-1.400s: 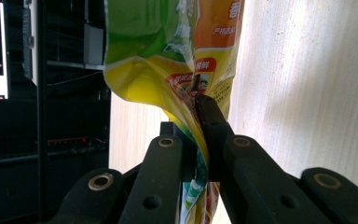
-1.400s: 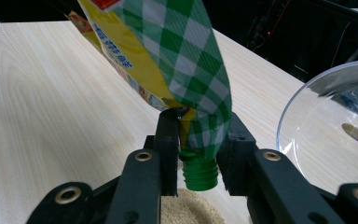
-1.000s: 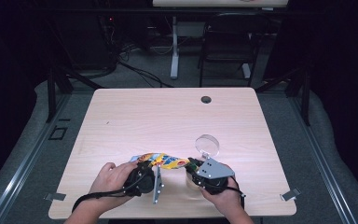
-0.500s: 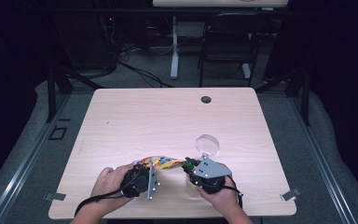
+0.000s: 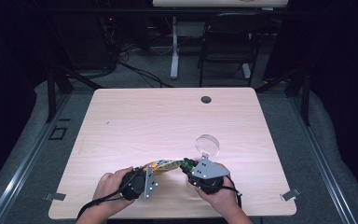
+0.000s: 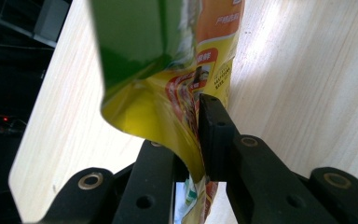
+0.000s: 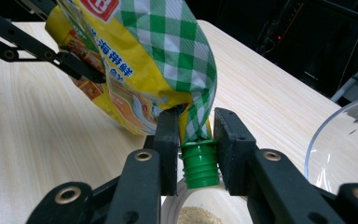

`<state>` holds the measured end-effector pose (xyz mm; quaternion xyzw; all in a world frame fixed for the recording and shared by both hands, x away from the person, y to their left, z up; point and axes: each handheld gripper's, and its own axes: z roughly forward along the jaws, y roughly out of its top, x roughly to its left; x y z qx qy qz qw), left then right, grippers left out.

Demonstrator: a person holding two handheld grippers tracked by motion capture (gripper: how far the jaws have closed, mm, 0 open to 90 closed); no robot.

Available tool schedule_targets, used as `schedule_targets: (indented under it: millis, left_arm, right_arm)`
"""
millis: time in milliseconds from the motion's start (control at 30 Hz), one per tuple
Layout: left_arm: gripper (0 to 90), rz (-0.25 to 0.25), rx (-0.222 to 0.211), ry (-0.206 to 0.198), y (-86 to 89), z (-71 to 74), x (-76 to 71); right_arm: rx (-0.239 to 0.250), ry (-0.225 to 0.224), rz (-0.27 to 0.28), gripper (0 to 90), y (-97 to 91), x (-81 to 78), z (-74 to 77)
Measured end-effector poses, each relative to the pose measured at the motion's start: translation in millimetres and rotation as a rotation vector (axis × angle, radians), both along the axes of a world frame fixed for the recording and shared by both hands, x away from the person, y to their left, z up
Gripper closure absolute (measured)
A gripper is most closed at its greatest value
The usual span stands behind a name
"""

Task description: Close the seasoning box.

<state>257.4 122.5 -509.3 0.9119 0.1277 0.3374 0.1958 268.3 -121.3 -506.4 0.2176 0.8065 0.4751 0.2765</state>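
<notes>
A yellow spout pouch (image 5: pixel 163 165) with a green checked top hangs low over the table's near edge between my two grippers. In the right gripper view, the right gripper (image 7: pixel 196 116) is shut on the pouch's neck just above the green screw cap (image 7: pixel 199 164). The cap points down over a white container of tan granules (image 7: pixel 196 215). In the left gripper view, the left gripper (image 6: pixel 186 126) has the pouch's bottom edge (image 6: pixel 186 140) between its jaws. These jaws have just been opening. The film lies against one pad and a small gap shows at the other.
A clear glass bowl (image 5: pixel 207 143) stands just beyond the right gripper (image 5: pixel 186 164) and shows at the right in the right gripper view (image 7: pixel 345 149). A dark cable hole (image 5: pixel 206 99) sits near the table's far edge. The left gripper's arms (image 7: pixel 51 53) cross the upper left there.
The left hand has sunk toward the table and the pouch has come down with it, lying flatter. The right hand has kept still on the spout.
</notes>
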Motion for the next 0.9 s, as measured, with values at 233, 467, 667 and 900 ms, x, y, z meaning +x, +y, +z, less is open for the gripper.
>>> schedule_targets:
  millis: [233, 467, 667, 900]
  left_arm:
    - [82.4, 0.013, -0.034, 0.003, 2.9, -2.2, 0.1]
    - [84.3, 0.026, -0.06, 0.013, 5.1, -4.1, 0.9]
    - [85.7, 0.036, -0.083, 0.033, 8.7, -3.9, 2.9]
    - [85.9, 0.054, -0.144, 0.073, 15.3, -3.4, 6.2]
  right_arm:
    - [0.009, -0.004, 0.006, 71.5, 1.3, -0.2, -0.2]
    - [0.005, 0.001, 0.016, 71.2, 2.2, 0.2, -1.8]
    - [0.008, 0.005, 0.017, 70.0, 2.8, 0.4, -2.3]
    - [0.033, 0.015, 0.021, 65.4, 3.3, 1.1, -2.9]
